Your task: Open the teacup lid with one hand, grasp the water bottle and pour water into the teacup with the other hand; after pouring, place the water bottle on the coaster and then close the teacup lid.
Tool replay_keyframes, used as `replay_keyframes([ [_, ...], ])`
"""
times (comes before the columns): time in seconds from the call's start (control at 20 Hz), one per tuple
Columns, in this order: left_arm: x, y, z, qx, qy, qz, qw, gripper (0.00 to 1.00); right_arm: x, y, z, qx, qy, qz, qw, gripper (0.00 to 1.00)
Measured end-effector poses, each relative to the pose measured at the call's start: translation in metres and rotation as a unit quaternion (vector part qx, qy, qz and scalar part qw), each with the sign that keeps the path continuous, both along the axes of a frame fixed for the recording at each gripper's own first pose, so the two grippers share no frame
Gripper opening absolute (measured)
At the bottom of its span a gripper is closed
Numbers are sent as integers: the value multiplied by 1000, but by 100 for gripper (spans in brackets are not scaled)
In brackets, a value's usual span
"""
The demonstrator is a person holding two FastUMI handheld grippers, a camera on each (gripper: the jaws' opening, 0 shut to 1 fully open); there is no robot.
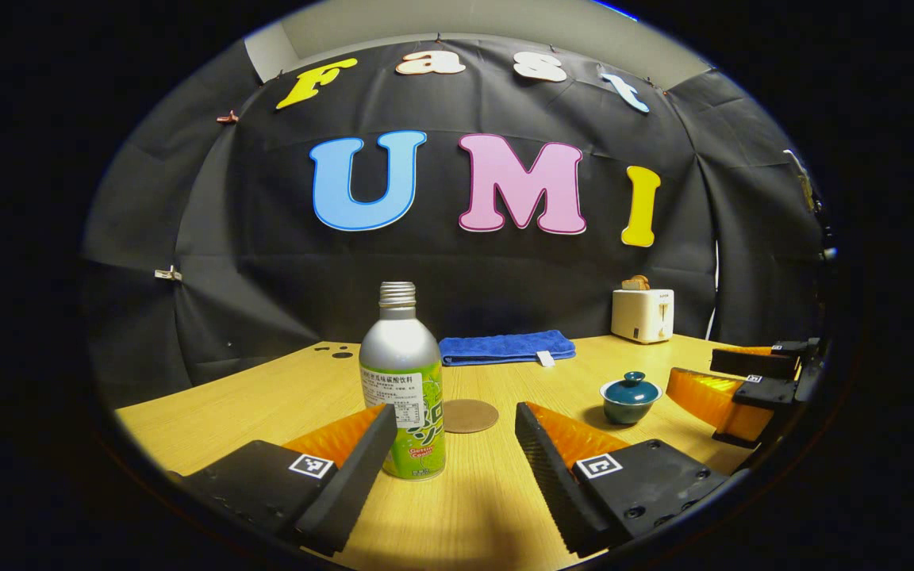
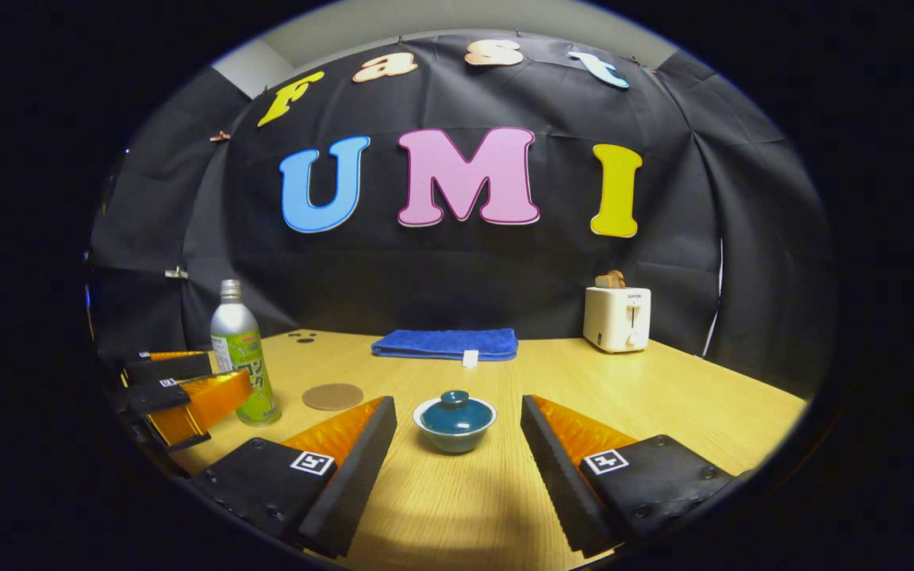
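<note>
So nothing is getting touched yet, both tools are just lining up. The left gripper [image 1: 451, 452] is sitting wide open and holding nothing, with the water bottle [image 1: 401, 388] standing upright just ahead of it, closer to its left finger than to the middle of the gap. The right gripper [image 2: 457, 452] is gaping open too, empty, and the teacup [image 2: 455, 424] is sitting nicely centred ahead of its fingers with the lid [image 2: 455, 406] on.

My take on doing this step well: the lid should be coming off first, so the right one needs to be going in from above and pinching the little knob on top, not the rim, and lifting straight up so the cup isn't sliding around. The left one probably wants to be shifting sideways a bit so the bottle ends up centred between the fingers, then closing on the wide body below the shoulder. That bottle is tall and looks uncapped, so a nudge from one finger could be tipping it. Just a guess though.

The coaster [image 1: 469, 415] is lying flat between bottle and cup, a bit further back, well clear of both.

Everything is sitting on a light wood bench [image 2: 647, 412]. Along the far edge a folded blue towel [image 2: 446, 344] is lying in the middle, and a white toaster [image 2: 616, 319] is standing toward the far right corner with something poking out of the top. Black cloth is hanging behind it all.
</note>
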State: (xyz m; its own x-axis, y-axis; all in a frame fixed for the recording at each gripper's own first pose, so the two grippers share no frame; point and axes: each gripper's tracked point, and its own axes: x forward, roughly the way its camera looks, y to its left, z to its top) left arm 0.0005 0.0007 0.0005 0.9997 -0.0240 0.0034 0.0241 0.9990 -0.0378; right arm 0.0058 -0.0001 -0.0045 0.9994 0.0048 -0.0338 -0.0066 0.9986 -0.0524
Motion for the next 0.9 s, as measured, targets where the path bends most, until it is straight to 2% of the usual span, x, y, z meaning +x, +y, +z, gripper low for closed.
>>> replay_keyframes([
  [0.1, 1, 0, 0, 0, 0, 0, 1000, 95, 8, -7, 2, -15, 6, -2, 1000, 98],
  [0.25, 0, 0, -1, 0, 1, 0, 1000, 95, 25, -12, 17, 5, -1, 1, 1000, 98],
  [0.45, 1, 0, 0, 0, 0, 0, 1000, 95, 62, -10, -5, -34, 57, 24, 997, 98],
  [0.7, 0, -1, 0, 0, 0, 0, 1000, 95, 92, -13, -15, -70, 76, 29, 994, 95],
  [0.8, 1, -1, 0, 0, 0, 0, 1000, 95, 98, -10, -19, -69, 85, 36, 993, 87],
  [0.85, 1, -1, -1, 0, 1, 0, 1000, 95, 100, -8, -24, -65, 94, 39, 993, 74],
  [0.9, 1, -1, 0, 0, 0, 0, 1000, 95, 102, -6, -29, -66, 101, 41, 992, 70],
])
